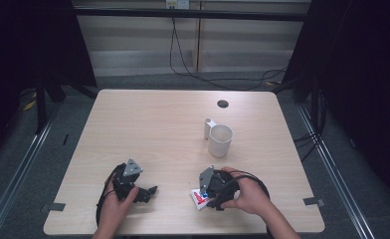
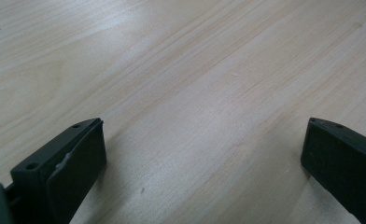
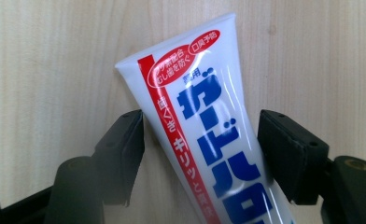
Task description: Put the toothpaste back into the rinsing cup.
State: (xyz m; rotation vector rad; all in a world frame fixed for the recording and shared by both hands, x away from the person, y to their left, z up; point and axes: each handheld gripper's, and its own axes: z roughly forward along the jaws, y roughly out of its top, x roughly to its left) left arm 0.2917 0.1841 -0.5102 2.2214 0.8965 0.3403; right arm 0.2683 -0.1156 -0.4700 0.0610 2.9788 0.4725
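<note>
right claw (image 3: 200, 140) spread astride white plastic toothpaste tube (image 3: 204, 126), pads not yet pinching | tube's long axis ran between jaws, near-right on desk (image 1: 148, 124) | left claw (image 2: 202, 154) spread, empty, farther away

The right hand-held gripper (image 1: 206, 191) sits over a toothpaste tube (image 1: 199, 198) near a mug (image 1: 220, 140).

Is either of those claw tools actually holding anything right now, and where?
Nothing is gripped. The right gripper straddles the toothpaste tube near its flat end, pads not visibly pressing; the left gripper is open.
</note>
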